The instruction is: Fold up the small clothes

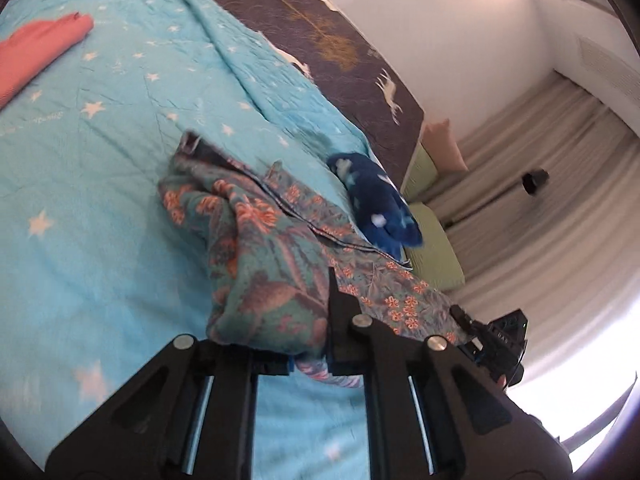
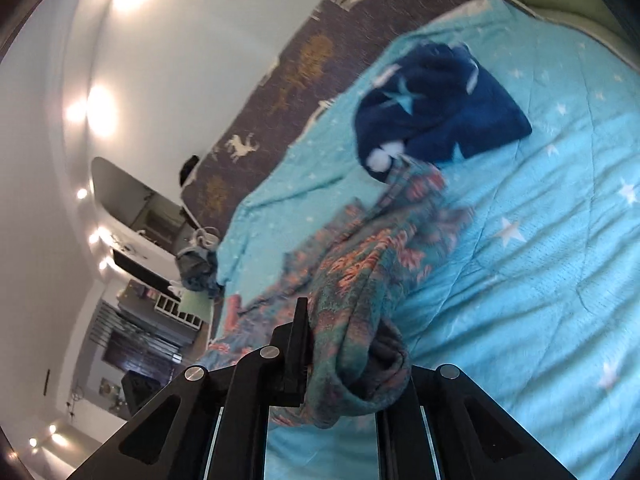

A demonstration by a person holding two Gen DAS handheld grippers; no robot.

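The left gripper (image 1: 320, 344) is clamped on an edge of the teal floral-print cloth garment (image 1: 264, 256). The right gripper (image 2: 320, 360) is clamped on another edge of it. The garment lies bunched on the turquoise star-patterned quilt (image 1: 100, 160), touching a dark blue star-print cloth (image 2: 440, 112).
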